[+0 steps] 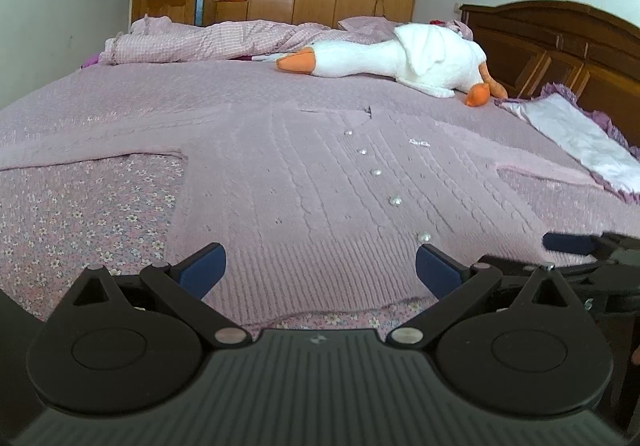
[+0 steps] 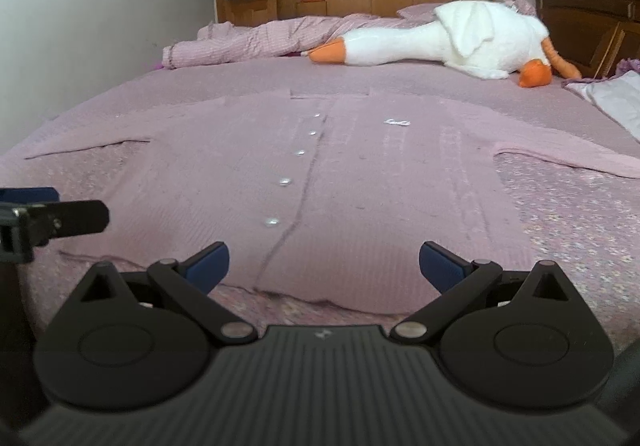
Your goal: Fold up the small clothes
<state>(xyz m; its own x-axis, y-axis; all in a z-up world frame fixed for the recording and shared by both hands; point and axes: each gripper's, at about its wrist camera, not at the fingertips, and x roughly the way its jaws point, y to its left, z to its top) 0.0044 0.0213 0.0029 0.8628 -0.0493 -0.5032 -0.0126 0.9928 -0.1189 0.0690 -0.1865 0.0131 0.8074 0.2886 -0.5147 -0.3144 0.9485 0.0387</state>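
Both our grippers hang wide apart over the near hem, left gripper (image 1: 320,272) and right gripper (image 2: 324,266), nothing between the fingers. We see the pink knit cardigan (image 2: 360,173) spread flat, buttoned side up, on the floral bedsheet (image 1: 80,213). Sleeve ends run off frame. A white goose plush (image 2: 452,37) lies beyond, edges blurred.

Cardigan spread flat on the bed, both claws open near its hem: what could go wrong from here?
1. The cardigan is nearly the same pink as the bedspread, so a claw might pinch the bedspread along with the hem.
2. The left claw and right claw sit close together, so they might collide.
3. Sleeves lie spread wide; lifting the hem alone may bunch them.
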